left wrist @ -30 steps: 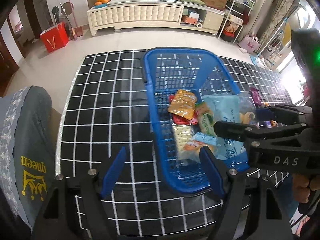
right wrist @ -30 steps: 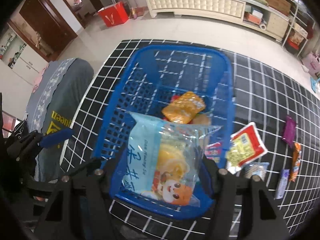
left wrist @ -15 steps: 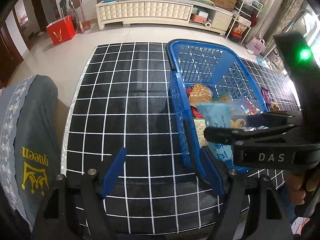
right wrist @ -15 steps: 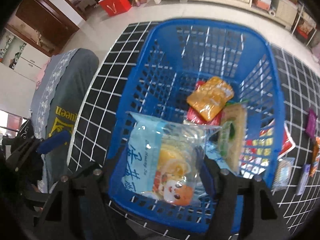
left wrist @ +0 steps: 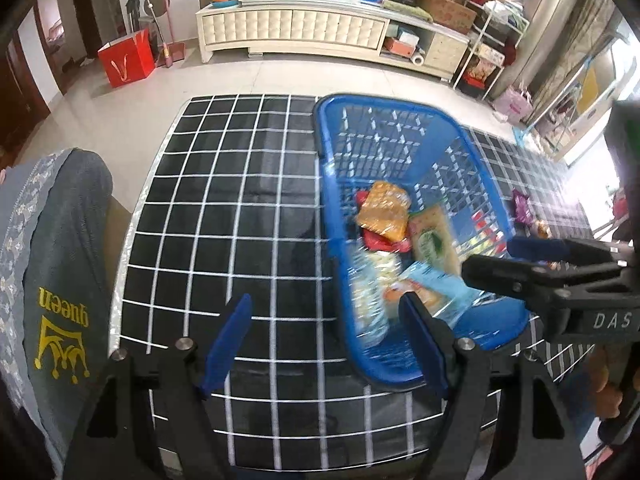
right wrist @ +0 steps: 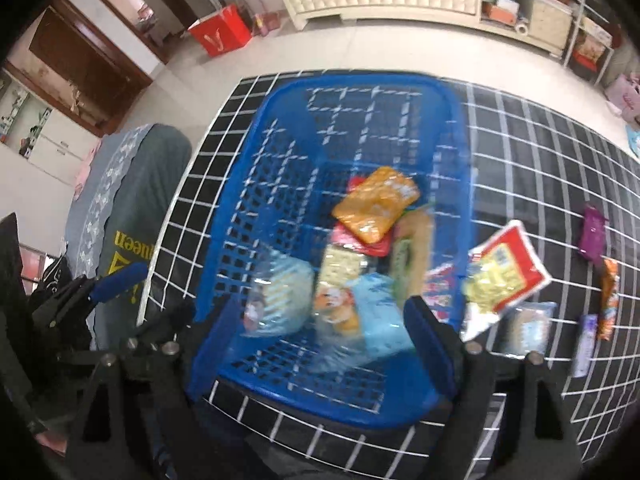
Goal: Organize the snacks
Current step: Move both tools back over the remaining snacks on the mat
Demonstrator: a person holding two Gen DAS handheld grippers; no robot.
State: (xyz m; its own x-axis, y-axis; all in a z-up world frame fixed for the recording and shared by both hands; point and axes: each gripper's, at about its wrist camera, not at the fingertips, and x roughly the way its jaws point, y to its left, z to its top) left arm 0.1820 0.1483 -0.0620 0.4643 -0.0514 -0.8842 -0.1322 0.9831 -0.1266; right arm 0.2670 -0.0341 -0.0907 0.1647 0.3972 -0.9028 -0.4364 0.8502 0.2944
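Note:
A blue plastic basket (right wrist: pixel 460 152) (left wrist: pixel 326 184) stands on the black grid mat (left wrist: pixel 240 220). Inside lie an orange packet (right wrist: pixel 376 204) (left wrist: pixel 384 212), a green packet (right wrist: pixel 412 256) and a cracker pack (right wrist: pixel 344 264). Two blurred bags rest at its near end, one clear (right wrist: pixel 280 300) and one light-blue (right wrist: pixel 372 316). My right gripper (right wrist: pixel 326 336) hovers over that end with its jaws opening, and the pads touch neither bag. My left gripper (left wrist: pixel 324 344) is open over the mat by the basket's near corner and holds nothing.
On the mat right of the basket lie a red-and-yellow packet (right wrist: pixel 504 272), a clear bluish packet (right wrist: pixel 528 328), a purple packet (right wrist: pixel 592 232), an orange bar (right wrist: pixel 610 300) and a pale bar (right wrist: pixel 584 344). A grey cushion (left wrist: pixel 60 260) sits at the left. A cream cabinet (left wrist: pixel 300 32) stands beyond the mat.
My right jaws have spread, and the light-blue bag they gripped has left them and now lies in the basket. The left gripper's jaws stay the same.

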